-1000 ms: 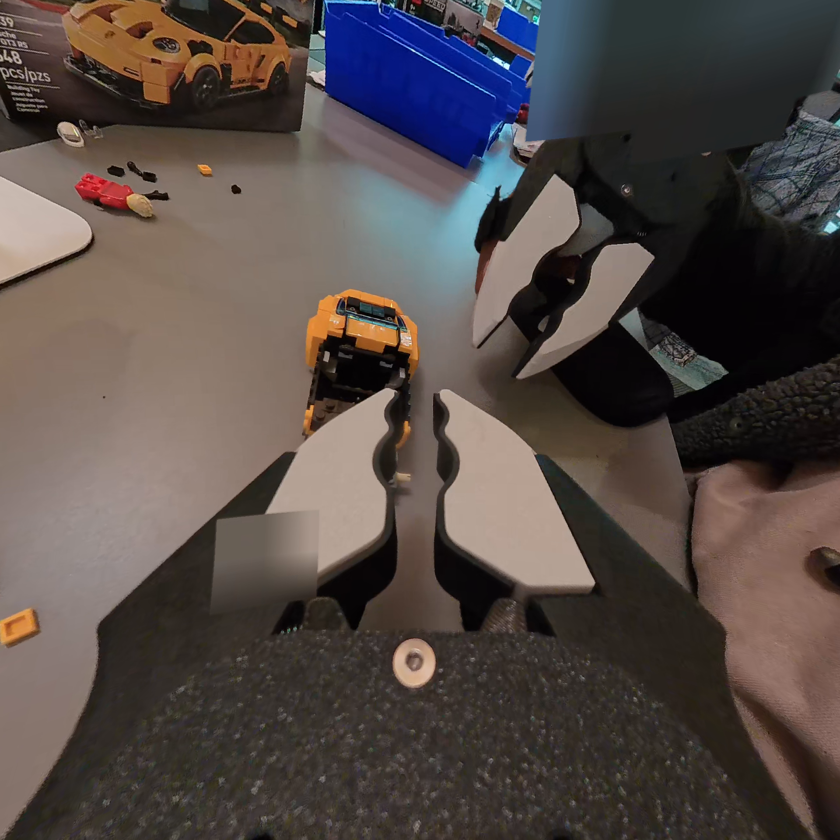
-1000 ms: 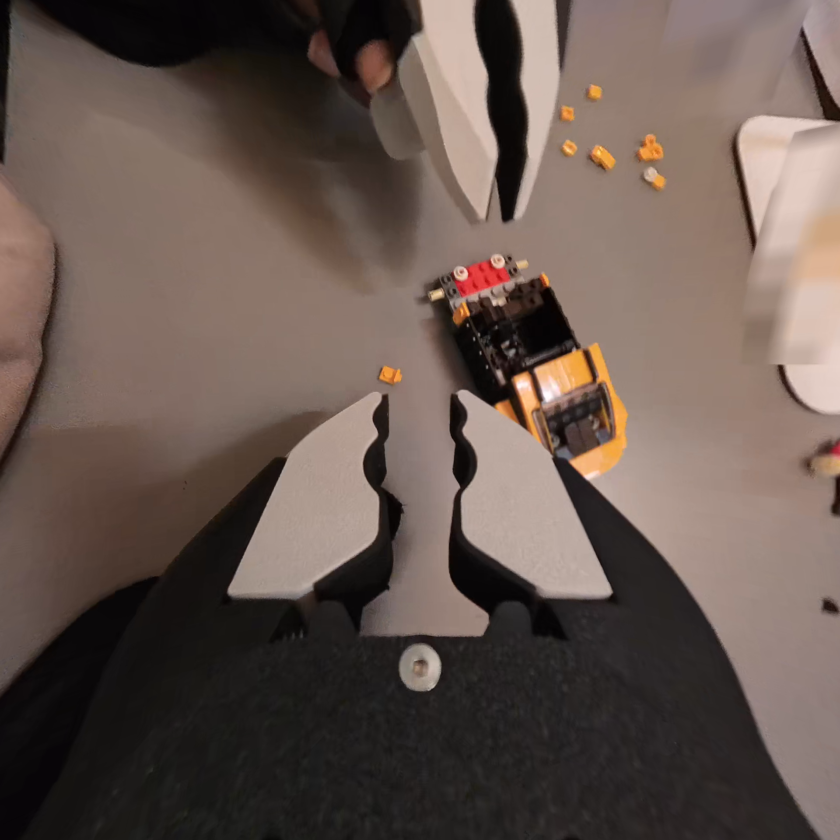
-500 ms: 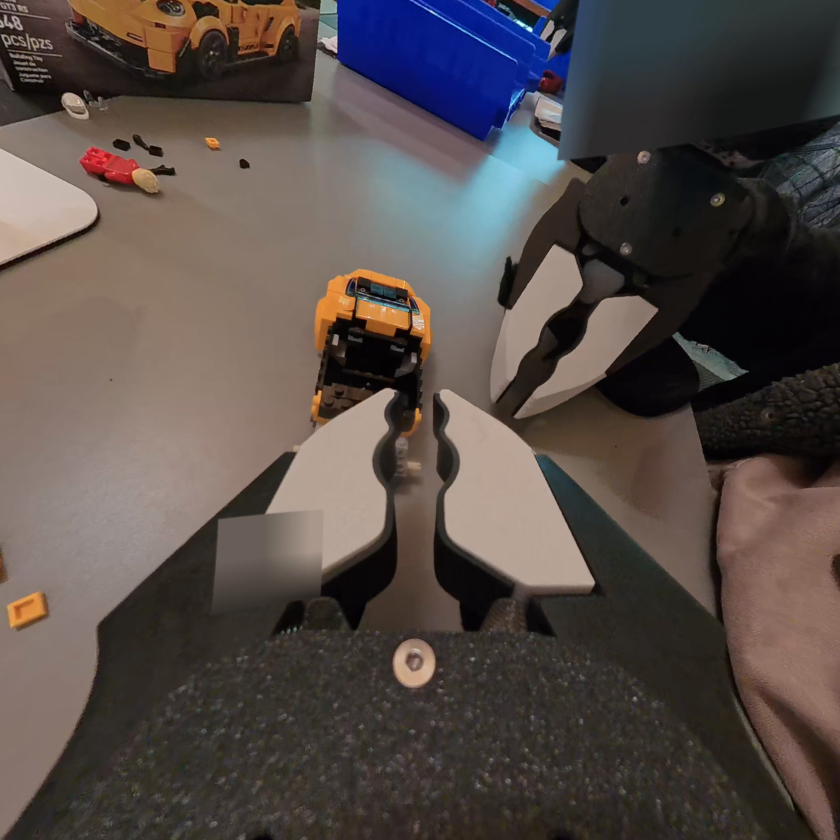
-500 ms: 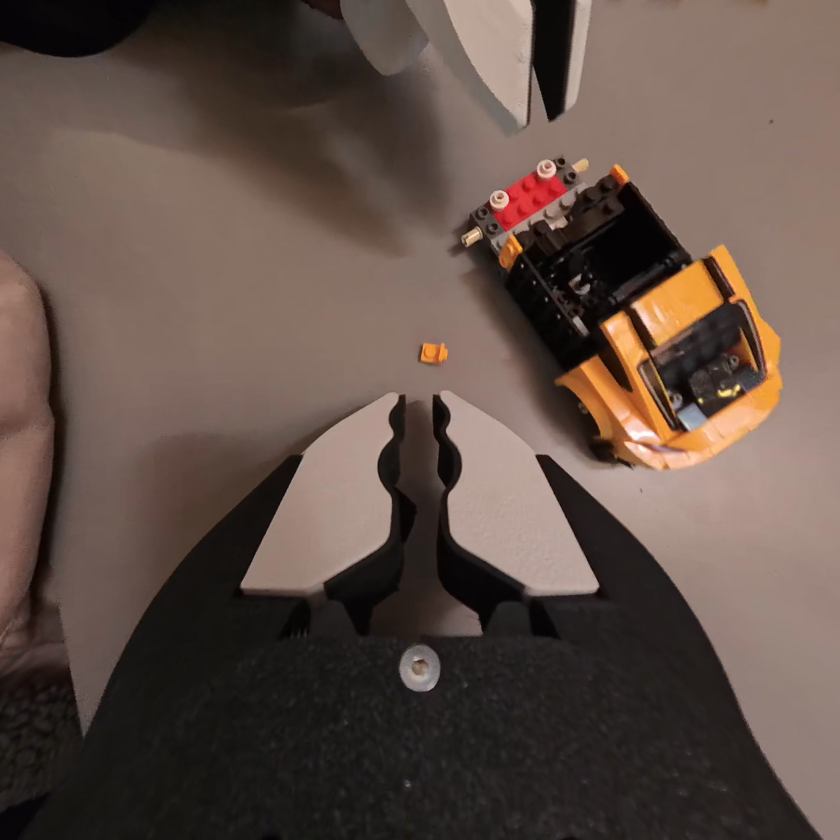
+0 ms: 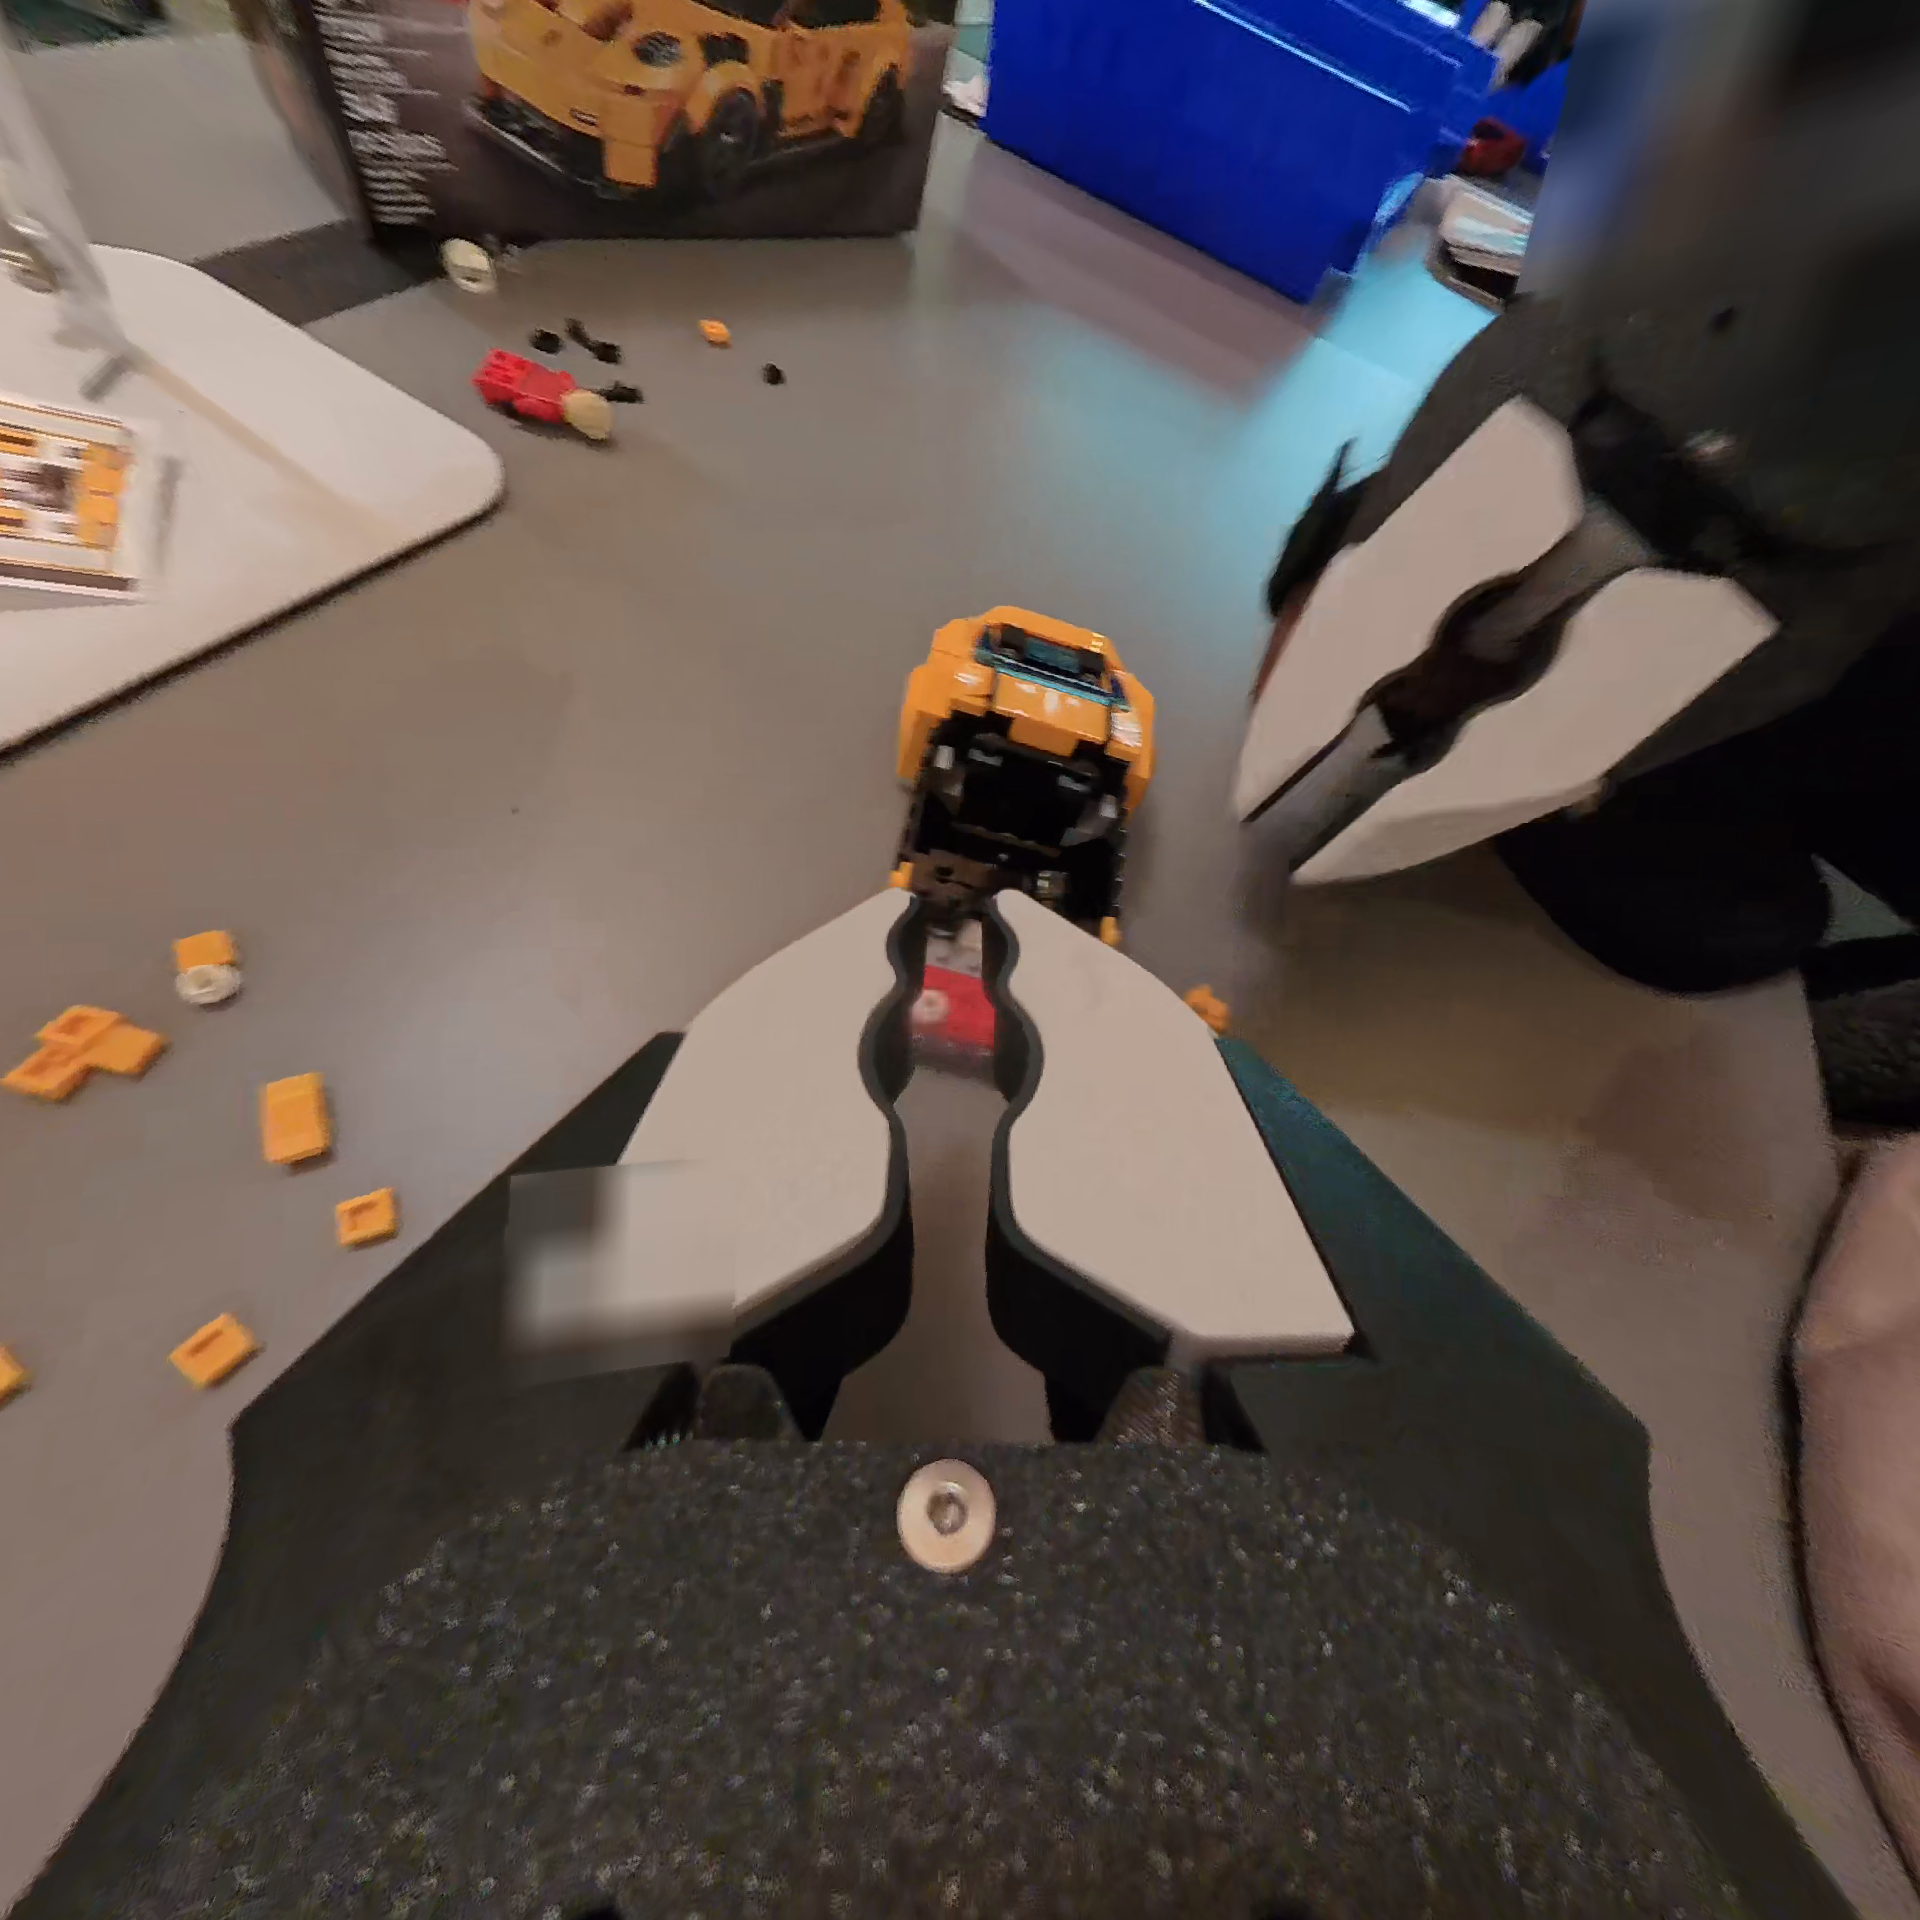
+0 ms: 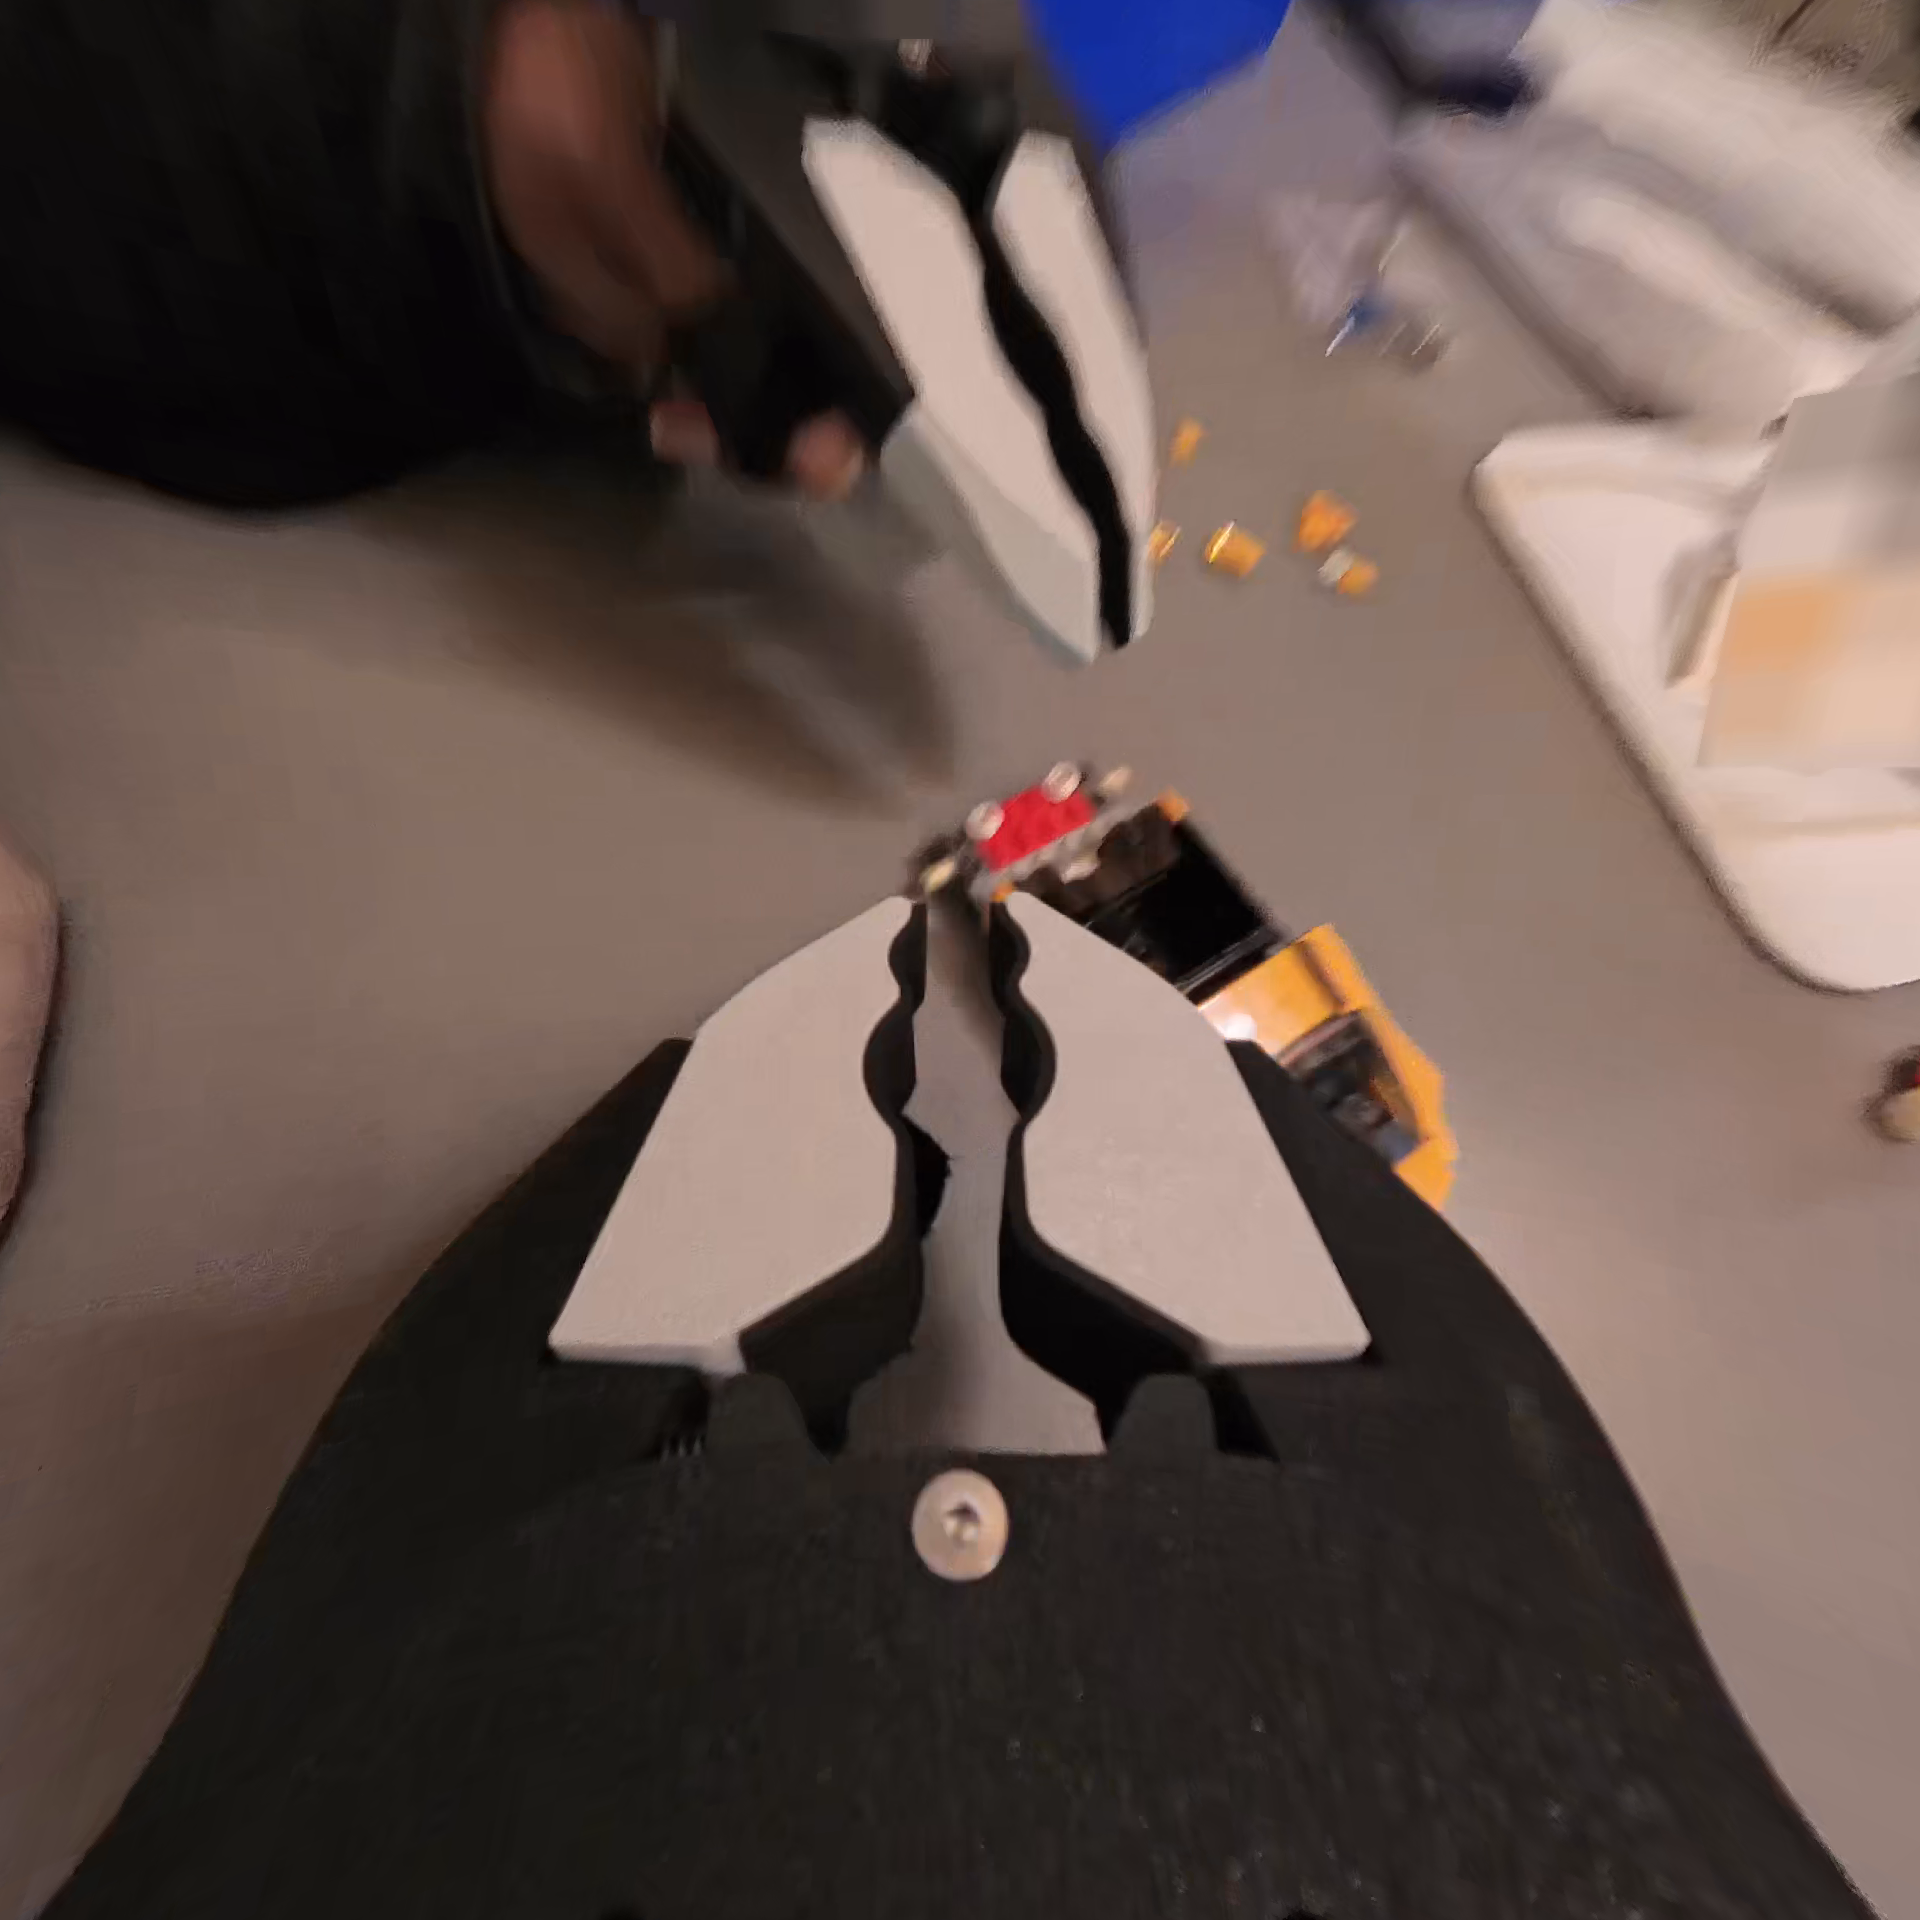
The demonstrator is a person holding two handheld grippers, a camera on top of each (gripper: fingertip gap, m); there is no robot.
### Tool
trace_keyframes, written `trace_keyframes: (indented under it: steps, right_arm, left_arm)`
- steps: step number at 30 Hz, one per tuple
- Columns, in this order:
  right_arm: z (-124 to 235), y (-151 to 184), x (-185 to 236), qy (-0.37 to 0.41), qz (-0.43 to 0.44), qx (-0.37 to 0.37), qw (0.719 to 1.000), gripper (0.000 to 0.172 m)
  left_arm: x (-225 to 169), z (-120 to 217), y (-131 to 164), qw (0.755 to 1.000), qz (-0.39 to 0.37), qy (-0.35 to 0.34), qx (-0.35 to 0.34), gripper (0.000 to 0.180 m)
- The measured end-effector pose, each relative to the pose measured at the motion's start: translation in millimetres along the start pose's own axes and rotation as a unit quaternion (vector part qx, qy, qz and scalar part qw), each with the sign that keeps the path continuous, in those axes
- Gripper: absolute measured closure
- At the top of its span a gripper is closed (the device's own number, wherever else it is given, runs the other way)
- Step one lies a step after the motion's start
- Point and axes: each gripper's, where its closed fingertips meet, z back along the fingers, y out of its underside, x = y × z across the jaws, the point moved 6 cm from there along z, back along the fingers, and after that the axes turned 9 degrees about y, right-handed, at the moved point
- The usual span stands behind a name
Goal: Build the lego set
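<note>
**Two claws over a half-built toy car**

The left gripper (image 5: 951, 914) hangs above the red rear end of the orange toy car (image 5: 1023, 748), jaws narrowly parted, pinching nothing. The right gripper (image 6: 961, 914) is also slightly spread and bare, the car at its 1 o'clock. Loose orange bricks (image 5: 296, 1117) lie at the left gripper's 9 o'clock on the grey table (image 5: 644, 790).

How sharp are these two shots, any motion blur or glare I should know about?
Left wrist view: toy car fairly sharp, the other gripper and far box smeared. Right wrist view: blurrier throughout, with a small glare spot on the car's orange body.
</note>
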Motion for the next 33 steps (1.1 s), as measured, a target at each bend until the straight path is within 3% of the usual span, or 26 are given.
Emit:
trace_keyframes:
  steps: [3,5,7,11,17,18,22,24,26,29,33]
  right_arm:
    - [23.2,-15.8,-23.5,0.082,-0.047,-0.139,0.986,0.153]
    - [39.6,-17.2,-47.3,0.171,-0.095,-0.206,0.959,0.14]
    - [56.3,-12.4,-66.4,0.24,-0.133,-0.248,0.929,0.146]
    - [75.5,-0.1,-84.2,0.322,-0.156,-0.263,0.896,0.17]
    - [76.2,1.2,-83.9,0.333,-0.155,-0.259,0.893,0.172]
    - [74.7,1.6,-83.5,0.332,-0.156,-0.256,0.895,0.172]
    - [72.0,1.5,-80.8,0.322,-0.157,-0.251,0.899,0.172]
    - [72.8,1.1,-80.5,0.324,-0.153,-0.251,0.899,0.172]
    - [73.0,1.5,-80.8,0.324,-0.154,-0.25,0.899,0.172]
    - [71.3,2.6,-80.7,0.321,-0.154,-0.245,0.902,0.172]
    - [67.6,3.8,-79.4,0.315,-0.148,-0.236,0.907,0.172]
  left_arm:
    - [14.6,12.8,-3.6,0.998,-0.005,-0.067,-0.016,0.174]
    - [24.8,23.4,-6.2,0.994,-0.001,-0.108,-0.034,0.175]
    - [33.8,37.3,-10.7,0.987,0.002,-0.147,-0.066,0.177]
    - [47.7,81.0,-24.3,0.956,-0.023,-0.257,-0.142,0.18]
    - [50.3,194.4,-42.1,0.886,-0.022,-0.409,-0.217,0.18]
    - [52.3,215.2,-43.0,0.881,-0.018,-0.428,-0.201,0.18]
    - [78.8,289.0,-32.3,0.875,0.054,-0.48,-0.032,0.172]
    - [93.2,309.2,-19.3,0.884,0.112,-0.448,0.067,0.17]
    - [108.1,321.7,1.3,0.878,0.16,-0.416,0.173,0.17]
    - [122.7,327.8,42.5,0.837,0.221,-0.358,0.349,0.17]
    - [133.6,325.0,72.8,0.786,0.259,-0.302,0.474,0.162]
